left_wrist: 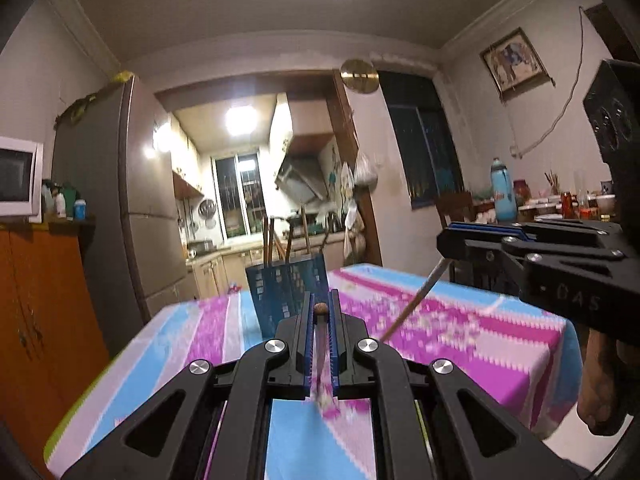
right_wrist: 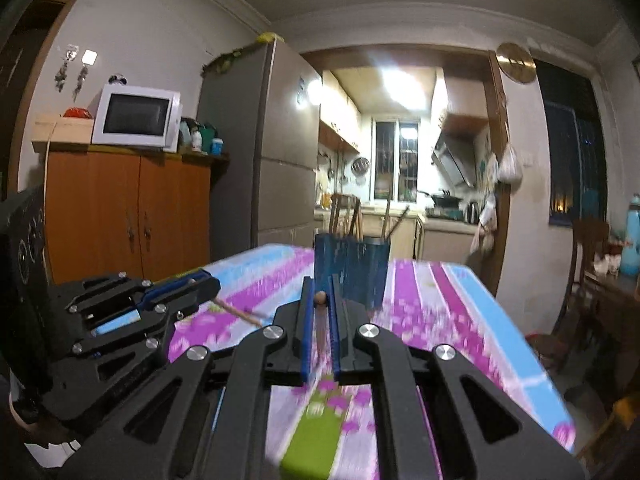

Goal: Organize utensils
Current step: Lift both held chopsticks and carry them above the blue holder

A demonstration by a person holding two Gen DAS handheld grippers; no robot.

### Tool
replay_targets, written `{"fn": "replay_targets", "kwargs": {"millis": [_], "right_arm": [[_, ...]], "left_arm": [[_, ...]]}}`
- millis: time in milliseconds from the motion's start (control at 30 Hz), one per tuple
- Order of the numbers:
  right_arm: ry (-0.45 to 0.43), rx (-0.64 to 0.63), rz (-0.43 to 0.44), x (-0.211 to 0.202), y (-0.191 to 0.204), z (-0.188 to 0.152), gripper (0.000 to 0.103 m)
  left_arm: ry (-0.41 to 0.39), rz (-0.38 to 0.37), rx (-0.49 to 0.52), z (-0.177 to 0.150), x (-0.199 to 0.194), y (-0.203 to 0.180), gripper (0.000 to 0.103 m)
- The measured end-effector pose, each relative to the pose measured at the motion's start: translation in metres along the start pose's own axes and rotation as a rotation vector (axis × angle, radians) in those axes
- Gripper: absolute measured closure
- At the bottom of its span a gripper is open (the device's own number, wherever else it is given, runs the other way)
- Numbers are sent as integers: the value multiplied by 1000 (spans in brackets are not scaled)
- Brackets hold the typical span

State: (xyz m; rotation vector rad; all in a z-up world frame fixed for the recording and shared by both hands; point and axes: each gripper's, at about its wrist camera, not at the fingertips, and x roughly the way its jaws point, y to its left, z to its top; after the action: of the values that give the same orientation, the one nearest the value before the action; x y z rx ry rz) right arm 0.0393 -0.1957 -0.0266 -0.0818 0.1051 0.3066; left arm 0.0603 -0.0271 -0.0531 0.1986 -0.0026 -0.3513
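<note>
Left claw: the left gripper [left_wrist: 321,312] is pinched narrow on a thin wooden utensil [left_wrist: 320,309]; its rounded brown end shows at the fingertips and the shaft runs back between the blue pads; in the right wrist view the same left gripper [right_wrist: 214,285] sits at the left edge, the stick [right_wrist: 240,312] poking out toward the table.
Right claw: the right gripper [right_wrist: 320,300] is likewise closed narrow around a wooden utensil [right_wrist: 320,298], brown knob at the tips; in the left wrist view the right gripper [left_wrist: 442,240] grips a pale stick [left_wrist: 416,300].
Look: both pieces are slim, brown to tan wood; what sort of utensil each is, I cannot tell.
Axis: each one lies along its own gripper's fingers when seen from that wrist; from the other side, each slants down toward the tablecloth [left_wrist: 480,320].
Container: a blue holder [left_wrist: 288,292] stands upright on the striped pink, blue and white cloth, just beyond both grippers; several wooden handles [left_wrist: 269,240] stick up from it, leaning a little.
Holder, right view: blue holder [right_wrist: 352,268], handles [right_wrist: 356,216] upright inside.
</note>
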Motion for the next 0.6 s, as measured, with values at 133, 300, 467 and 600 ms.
{"fn": "replay_targets", "kwargs": {"millis": [133, 300, 467, 600], "right_arm": [[19, -5, 34, 18, -14, 25, 97], [73, 10, 64, 43, -32, 43, 97], [121, 37, 94, 61, -41, 55, 97], [169, 33, 112, 79, -46, 67, 97]], "left_arm": [[5, -17, 5, 21, 19, 5, 95], [80, -62, -68, 45, 56, 30, 95], [142, -83, -123, 60, 82, 55, 95], [190, -78, -124, 72, 103, 65, 95]]}}
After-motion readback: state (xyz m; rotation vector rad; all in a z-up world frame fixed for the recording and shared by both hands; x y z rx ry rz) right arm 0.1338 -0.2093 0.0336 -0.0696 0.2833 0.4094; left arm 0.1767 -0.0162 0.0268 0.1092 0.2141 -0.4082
